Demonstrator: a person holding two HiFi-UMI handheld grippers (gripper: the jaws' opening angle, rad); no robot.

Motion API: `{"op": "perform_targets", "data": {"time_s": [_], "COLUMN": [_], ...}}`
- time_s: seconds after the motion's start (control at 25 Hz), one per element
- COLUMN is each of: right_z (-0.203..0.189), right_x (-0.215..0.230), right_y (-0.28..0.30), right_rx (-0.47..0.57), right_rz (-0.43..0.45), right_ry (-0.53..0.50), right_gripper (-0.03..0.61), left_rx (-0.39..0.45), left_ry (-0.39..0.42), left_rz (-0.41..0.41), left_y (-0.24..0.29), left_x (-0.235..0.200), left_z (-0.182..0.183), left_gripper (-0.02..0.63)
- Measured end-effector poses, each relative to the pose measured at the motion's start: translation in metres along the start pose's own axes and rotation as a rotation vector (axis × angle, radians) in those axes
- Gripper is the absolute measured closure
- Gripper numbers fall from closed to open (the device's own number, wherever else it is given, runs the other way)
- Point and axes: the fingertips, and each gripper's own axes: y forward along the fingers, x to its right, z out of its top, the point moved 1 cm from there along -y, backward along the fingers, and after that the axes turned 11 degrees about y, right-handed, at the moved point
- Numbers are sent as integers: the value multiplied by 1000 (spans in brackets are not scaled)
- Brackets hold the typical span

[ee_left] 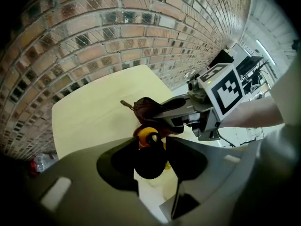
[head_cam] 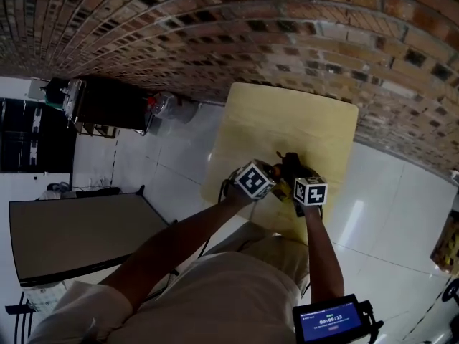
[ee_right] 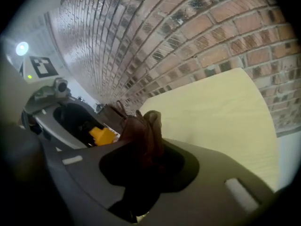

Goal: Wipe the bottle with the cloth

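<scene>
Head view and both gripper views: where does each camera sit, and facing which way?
Head view: on the person's head, facing steeply down at the table and brick wall; torso, both forearms, left gripper, right gripper show.
Left gripper view: along its jaws shut on the bottle; right gripper's cloth beyond.
Right gripper view: along its jaws shut on the cloth; left gripper leftward.
Shared: all show table and wall.
</scene>
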Motion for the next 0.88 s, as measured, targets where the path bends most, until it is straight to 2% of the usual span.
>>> {"op": "perform_targets", "data": {"time_s": [0.12, 0.2, 0.28, 0.36, 0.44, 0.52, 0.6, 0.68, 0.76, 0.88], "right_z": [-22, -45, -58, -53, -30, -2, 22, 34, 34, 12], "right_x": [25, 38, 40, 40, 42, 43, 35, 14, -11, -29], "right_y": [12, 17, 15, 2, -16, -34, -49, -57, -56, -44], "right_rx": [-93, -197, -263, -251, -172, -95, -66, -97, -184, -373], "right_rz": [-105, -178, -193, -156, -99, -39, 43, 151, 252, 299], "right_ry": [-27, -128, -227, -229, -147, -70, -58, -100, -157, -255], "right_gripper": [488, 488, 486, 486, 485, 485, 485, 485, 485, 485], "left_rx": [8, 0, 1, 6, 12, 27, 47, 52, 38, 36], "left_ry": [3, 13, 34, 75, 139, 233, 350, 462, 546, 638], "left_rz": [5, 12, 4, -14, -40, -76, -113, -154, -195, -211], "left_y": [4, 3, 2, 3, 3, 2, 0, 1, 2, 4], "left_x": [-3, -4, -1, 3, 7, 11, 20, 32, 43, 53], "left_z": [-2, -2, -1, 1, 3, 7, 13, 14, 9, 9], "left_gripper": [417, 417, 417, 417, 417, 417, 417, 417, 419, 417]}}
